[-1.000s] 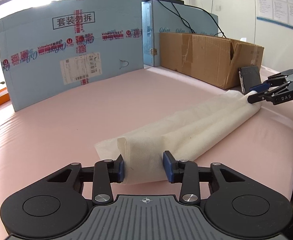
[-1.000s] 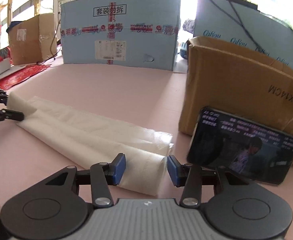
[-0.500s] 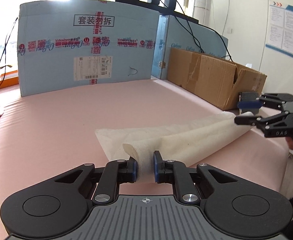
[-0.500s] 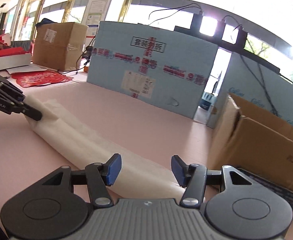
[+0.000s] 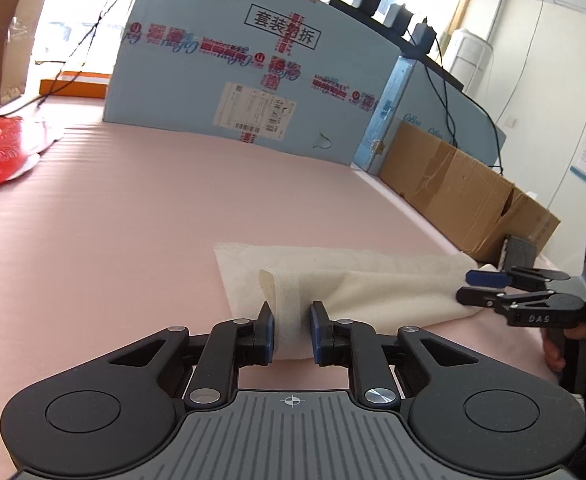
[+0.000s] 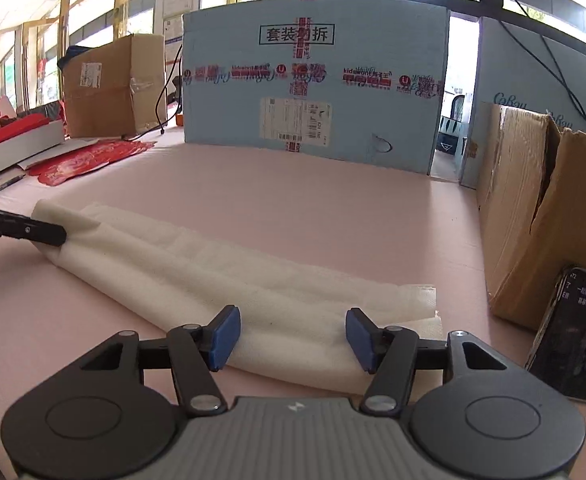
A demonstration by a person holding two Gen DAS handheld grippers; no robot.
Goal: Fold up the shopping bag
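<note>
Left gripper (image 5: 291, 334) pinches the shopping bag (image 6: 221, 268) (white, lengthwise-folded); right gripper (image 6: 292, 338), just widening, straddles it loosely.

The blue carton (image 6: 317, 92) carries boxed characters "套装勿拆" at its 12 o'clock and red "kidswant" tape; the right gripper (image 5: 489, 286) is marked "DAS"; the blue panel (image 6: 533, 92) at 3 o'clock reads "CoBay".

Right tool (image 6: 289, 334) released bag (image 6: 221, 264), jaws opening; left tool (image 5: 291, 330) pinching end
</note>
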